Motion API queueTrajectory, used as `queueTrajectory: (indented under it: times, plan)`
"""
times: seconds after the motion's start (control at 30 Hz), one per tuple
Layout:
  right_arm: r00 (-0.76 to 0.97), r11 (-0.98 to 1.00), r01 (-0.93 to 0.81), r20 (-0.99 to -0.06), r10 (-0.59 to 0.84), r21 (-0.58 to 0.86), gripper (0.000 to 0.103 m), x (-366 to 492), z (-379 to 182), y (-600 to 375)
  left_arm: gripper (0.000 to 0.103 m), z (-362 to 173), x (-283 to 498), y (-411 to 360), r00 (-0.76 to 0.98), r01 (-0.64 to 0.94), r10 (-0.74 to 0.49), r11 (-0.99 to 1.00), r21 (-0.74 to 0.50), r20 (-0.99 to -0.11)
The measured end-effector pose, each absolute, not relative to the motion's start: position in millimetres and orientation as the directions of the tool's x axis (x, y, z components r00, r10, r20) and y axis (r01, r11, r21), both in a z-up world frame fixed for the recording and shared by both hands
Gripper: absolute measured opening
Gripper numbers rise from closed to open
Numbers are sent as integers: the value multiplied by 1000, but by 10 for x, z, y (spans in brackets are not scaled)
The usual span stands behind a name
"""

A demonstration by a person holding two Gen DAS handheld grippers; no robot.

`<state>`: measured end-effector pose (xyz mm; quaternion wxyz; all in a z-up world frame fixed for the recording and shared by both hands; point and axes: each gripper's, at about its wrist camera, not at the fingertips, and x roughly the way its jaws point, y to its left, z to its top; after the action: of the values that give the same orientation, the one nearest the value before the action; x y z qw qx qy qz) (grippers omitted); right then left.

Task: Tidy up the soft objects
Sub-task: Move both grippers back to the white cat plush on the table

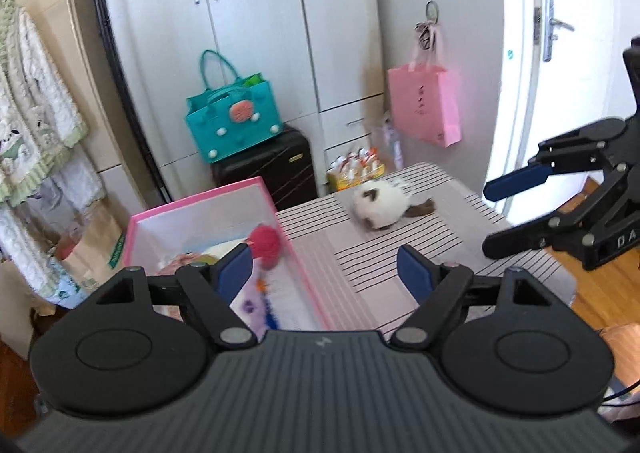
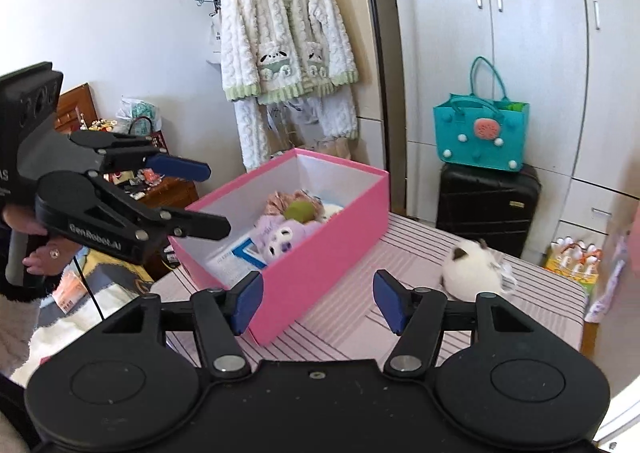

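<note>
motion blur smears the red plush [image 1: 265,240] in my left view. the pink box [image 1: 200,209] there runs behind my left gripper [image 1: 325,273], and the pink bag [image 2: 634,241] is cut off at the right view's edge.

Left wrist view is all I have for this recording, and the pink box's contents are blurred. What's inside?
Observer: The right wrist view shows a purple plush toy lying in the pink box.
Operator: Anything else in there?
Observer: A green ball sits just behind it, on pinkish fabric.
Operator: Where is my gripper relative to the box?
Observer: The left gripper hangs at the box's left side, fingers open and holding nothing.
</note>
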<state>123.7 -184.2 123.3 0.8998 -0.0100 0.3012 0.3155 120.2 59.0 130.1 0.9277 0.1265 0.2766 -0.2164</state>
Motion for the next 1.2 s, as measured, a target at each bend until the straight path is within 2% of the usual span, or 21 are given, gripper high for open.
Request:
queueTrajectory:
  times: [0.2, 0.4, 0.47, 0.57, 0.63, 0.73, 1.03, 1.2]
  plan:
    - [657, 835, -522, -542, 524, 174, 76, 1102, 1137, -2138, 81, 1205, 1225, 307, 730, 507, -401, 860, 46, -554]
    - [682, 865, -470, -548, 484, 179, 82, 1139, 945, -2387, 85, 1048, 1278, -65, 728, 545, -427, 835, 74, -536]
    - [697, 876, -454, -546, 465, 165, 89, 1172, 871, -2431, 86, 1002, 1315, -183, 727, 549, -430, 832, 78, -535]
    - [733, 890, -429, -516, 443, 154, 93, 1218, 748, -2499, 93, 940, 1378, -326, 728, 550, -435, 832, 71, -530]
    - [757, 895, -428, -492, 430, 125, 93, 1242, 654, -2536, 98, 883, 1431, -415, 732, 547, -435, 834, 72, -524]
    - [764, 897, -433, -490, 419, 92, 93, 1310, 523, -2571, 98, 806, 1522, -531, 716, 548, -439, 835, 48, -542]
    - [755, 862, -492, -432, 494, 126, 93, 1471, 287, -2651, 98, 569, 1900, -724, 668, 524, -445, 850, -47, -597]
    - [756, 869, -480, -446, 478, 118, 93, 1640, 158, -2629, 98, 437, 2153, -752, 659, 482, -443, 869, -111, -608]
